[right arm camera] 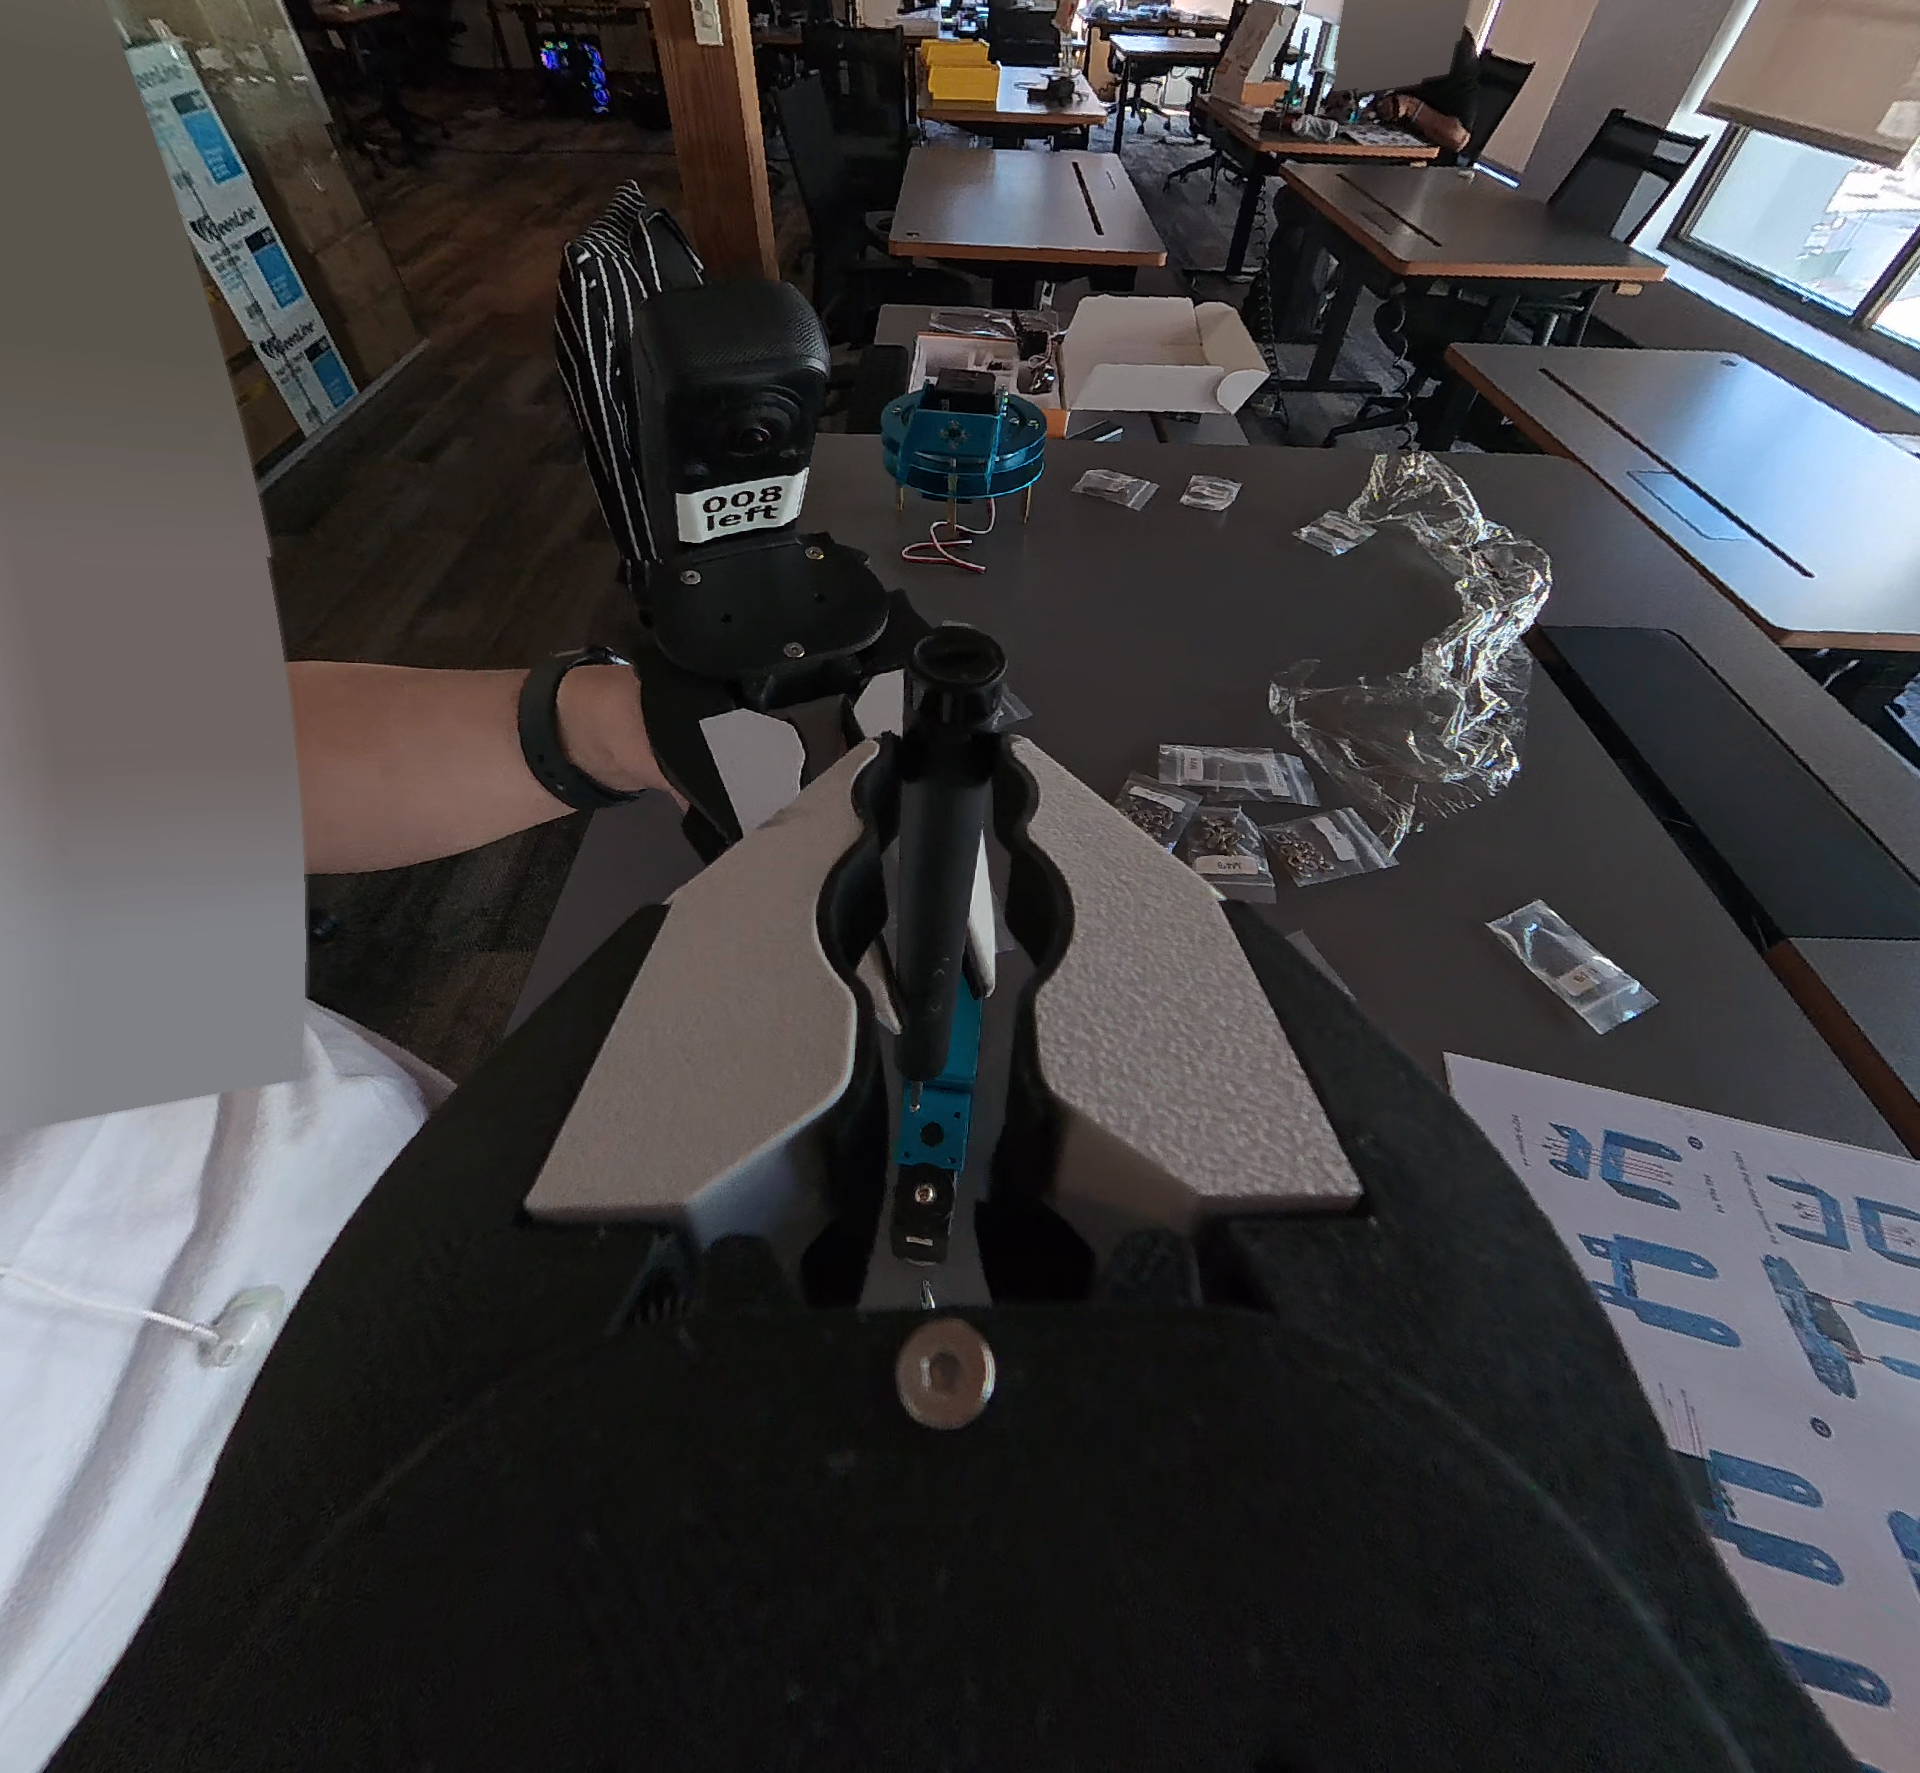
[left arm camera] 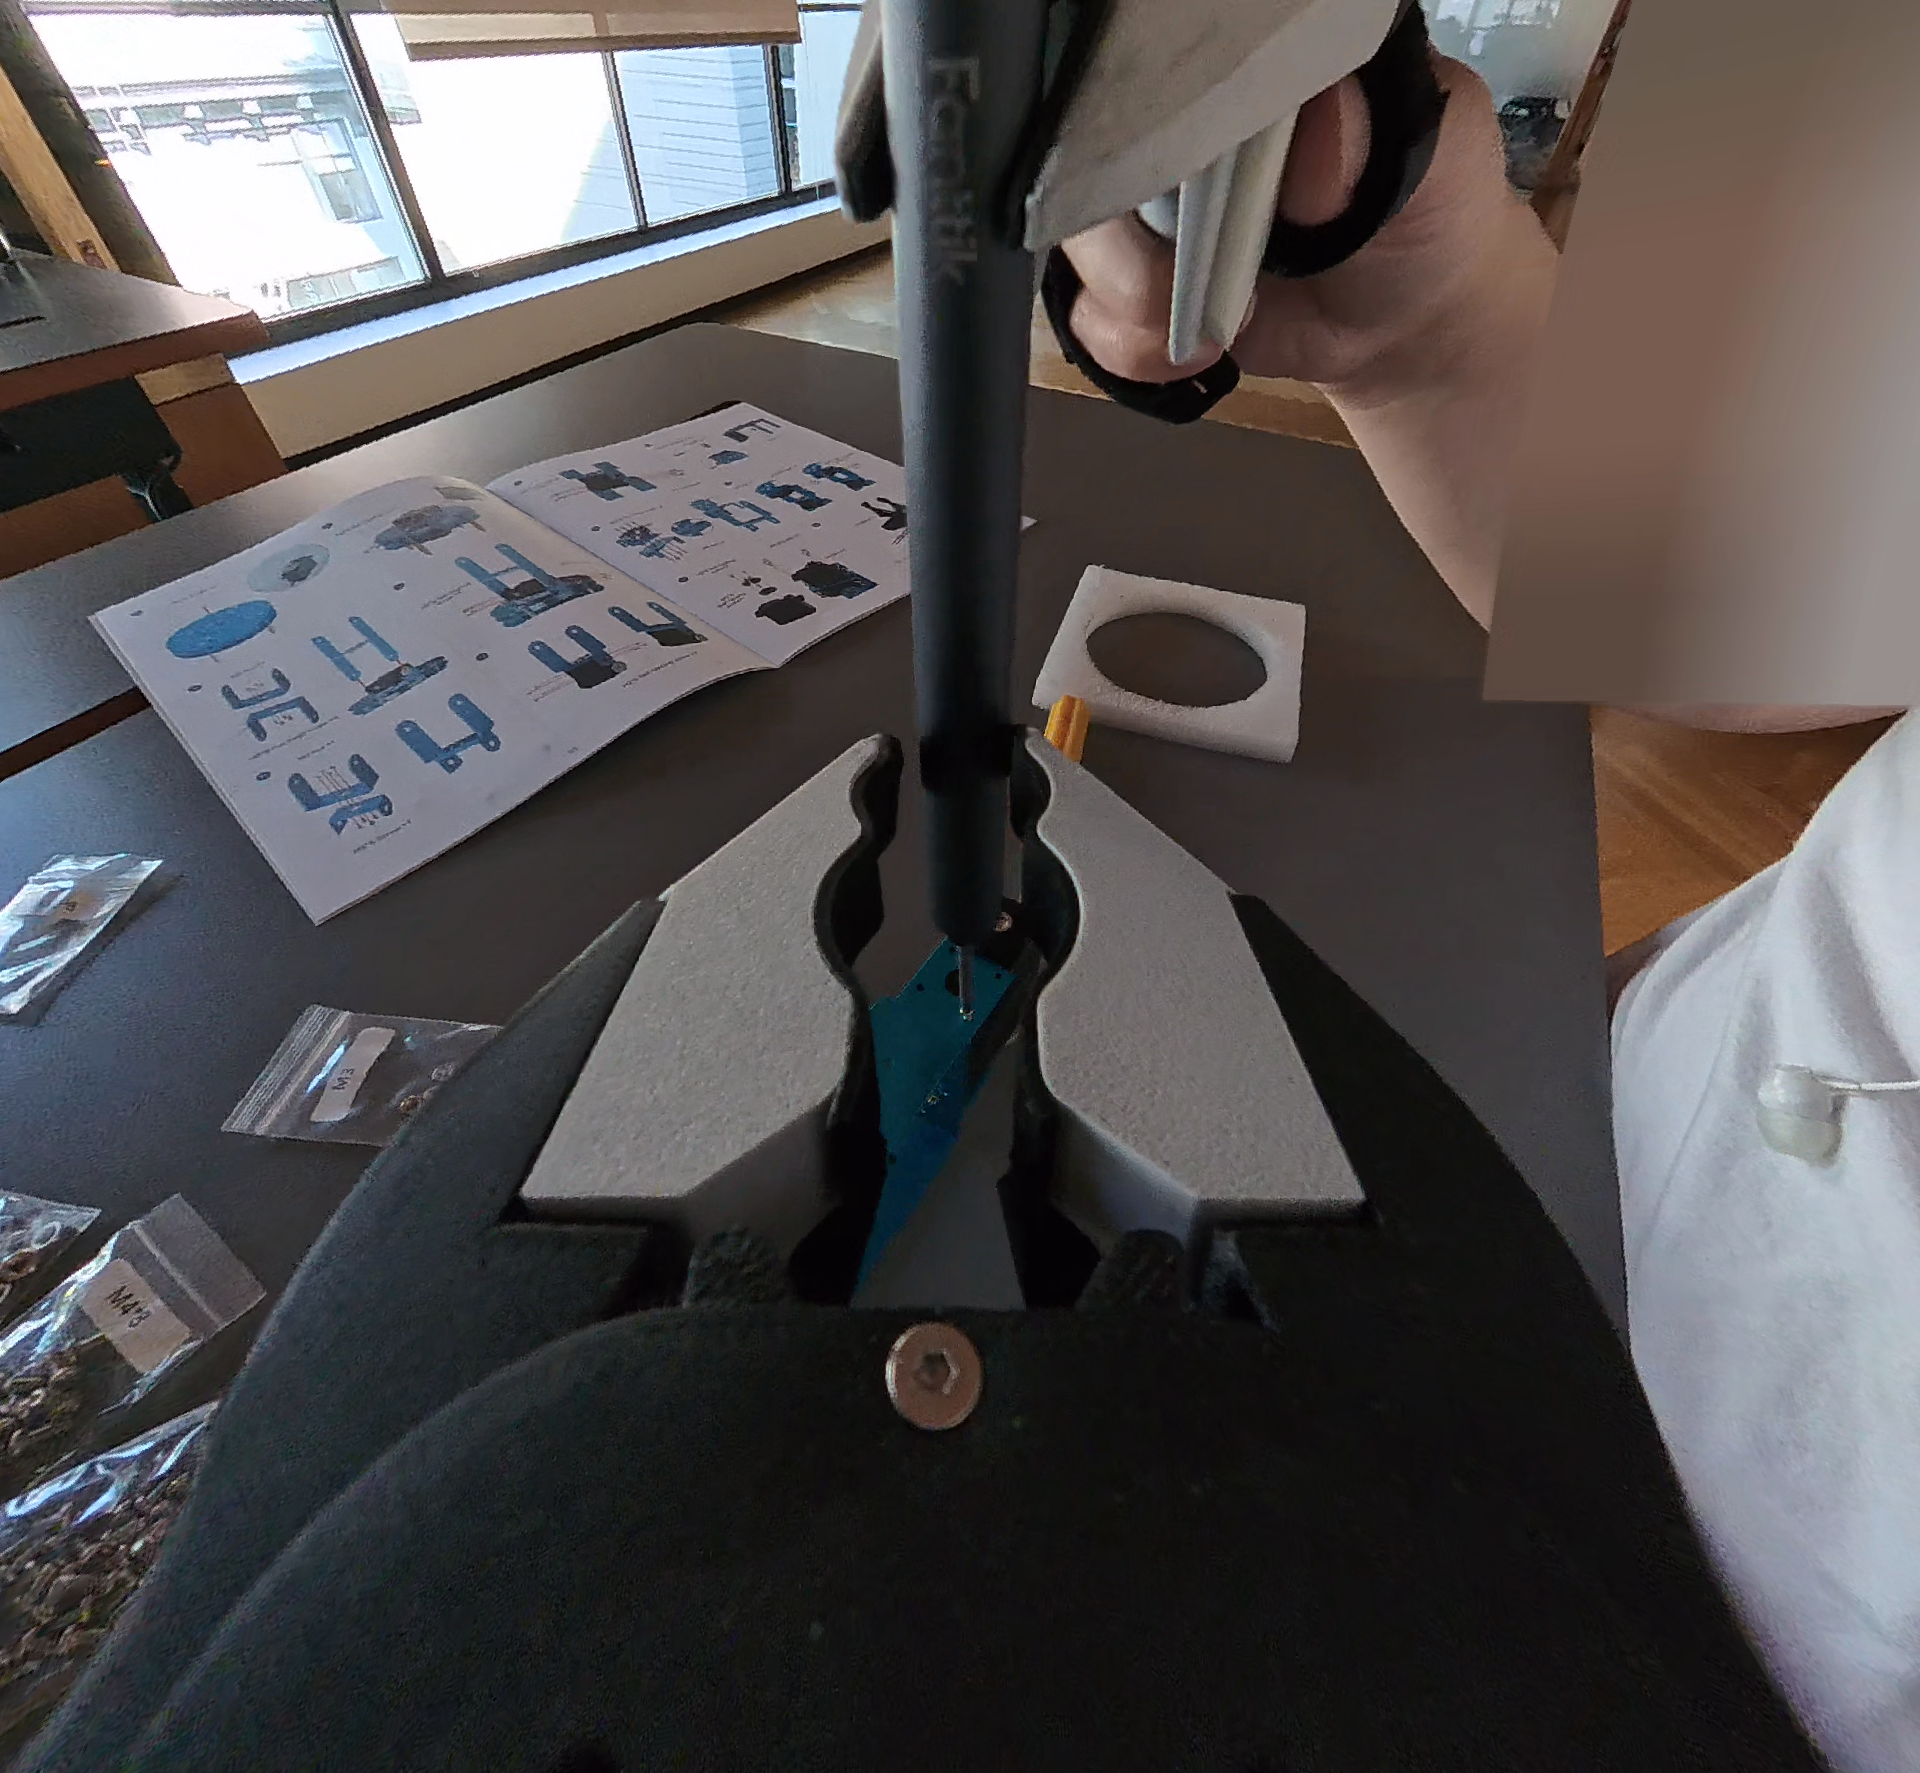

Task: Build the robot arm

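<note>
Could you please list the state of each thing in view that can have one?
left gripper: shut on blue bracket
blue bracket: clamped, tilted
right gripper: shut on screwdriver
screwdriver: upright, tip on bracket
booklet: open, flat
clear wrap: crumpled

Bright window (left arm camera: 312, 144) daylight, fisheye-bent edges, perhaps slight blur.

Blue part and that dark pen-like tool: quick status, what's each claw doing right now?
Left gripper shut on blue bracket. Right gripper shut on dark screwdriver, bit down on bracket. Open booklet, foam square, small bags lie clear on table.
</note>
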`<state>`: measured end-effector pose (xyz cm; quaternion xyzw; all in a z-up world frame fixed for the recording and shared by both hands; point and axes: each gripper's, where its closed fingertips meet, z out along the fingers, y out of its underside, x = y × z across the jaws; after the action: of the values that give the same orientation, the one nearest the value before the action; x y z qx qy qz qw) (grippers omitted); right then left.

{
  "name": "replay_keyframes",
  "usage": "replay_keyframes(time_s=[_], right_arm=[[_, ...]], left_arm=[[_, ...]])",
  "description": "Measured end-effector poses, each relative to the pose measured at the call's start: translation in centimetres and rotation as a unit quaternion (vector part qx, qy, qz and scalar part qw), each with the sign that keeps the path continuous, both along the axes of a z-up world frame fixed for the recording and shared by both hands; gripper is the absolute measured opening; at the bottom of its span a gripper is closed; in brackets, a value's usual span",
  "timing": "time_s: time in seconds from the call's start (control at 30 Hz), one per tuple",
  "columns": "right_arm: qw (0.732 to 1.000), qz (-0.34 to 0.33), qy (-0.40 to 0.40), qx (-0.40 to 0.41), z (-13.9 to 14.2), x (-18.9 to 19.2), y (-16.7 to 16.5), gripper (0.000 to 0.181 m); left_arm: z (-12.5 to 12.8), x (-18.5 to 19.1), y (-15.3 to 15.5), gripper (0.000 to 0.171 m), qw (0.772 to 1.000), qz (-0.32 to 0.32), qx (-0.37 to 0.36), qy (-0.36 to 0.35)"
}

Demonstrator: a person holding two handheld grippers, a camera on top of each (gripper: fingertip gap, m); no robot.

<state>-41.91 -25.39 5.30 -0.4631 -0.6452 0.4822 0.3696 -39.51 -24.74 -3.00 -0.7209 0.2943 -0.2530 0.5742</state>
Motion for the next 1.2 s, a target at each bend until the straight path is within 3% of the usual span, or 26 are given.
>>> replay_keyframes(time_s=[0.27,0.37,0.43,0.47,0.83,0.93,1.03,1.1,1.2], right_arm=[[1.000,0.008,0.003,-0.008,0.0,0.2,-0.3,0.017],[0.999,0.043,0.010,-0.030,0.4,-0.2,-0.3,0.032],[0.997,0.072,0.011,-0.035,0.7,-0.3,-0.6,0.029],[0.996,0.085,0.013,-0.026,0.8,-0.2,-0.9,0.017],[0.998,-0.060,0.010,-0.003,0.8,-0.8,0.4,0.017],[0.999,-0.037,0.014,0.012,0.8,-0.6,-0.1,0.018],[1.000,0.000,0.005,0.008,0.4,-0.8,0.0,0.032],[0.999,0.040,0.000,-0.007,0.3,-0.6,-0.6,0.017],[1.000,0.021,0.001,-0.007,0.2,-0.8,-0.5,0.017]], left_arm=[[-0.1,0.4,-0.2,0.016,1.000,-0.020,0.012,0.018],[-0.1,0.4,-0.3,0.016,0.999,-0.032,0.013,0.027],[-0.1,0.5,-0.3,0.016,0.999,-0.040,0.014,0.033],[-0.1,0.5,-0.2,0.016,0.998,-0.043,0.014,0.035],[-0.5,0.8,0.5,0.017,0.999,-0.024,0.018,0.035],[-0.5,0.8,0.3,0.016,0.999,-0.037,0.012,0.027],[-0.5,0.8,0.2,0.016,0.999,-0.043,0.012,0.027],[-0.6,0.8,0.2,0.016,0.998,-0.045,0.012,0.029],[-0.6,0.7,0.2,0.016,0.998,-0.045,0.007,0.031]])
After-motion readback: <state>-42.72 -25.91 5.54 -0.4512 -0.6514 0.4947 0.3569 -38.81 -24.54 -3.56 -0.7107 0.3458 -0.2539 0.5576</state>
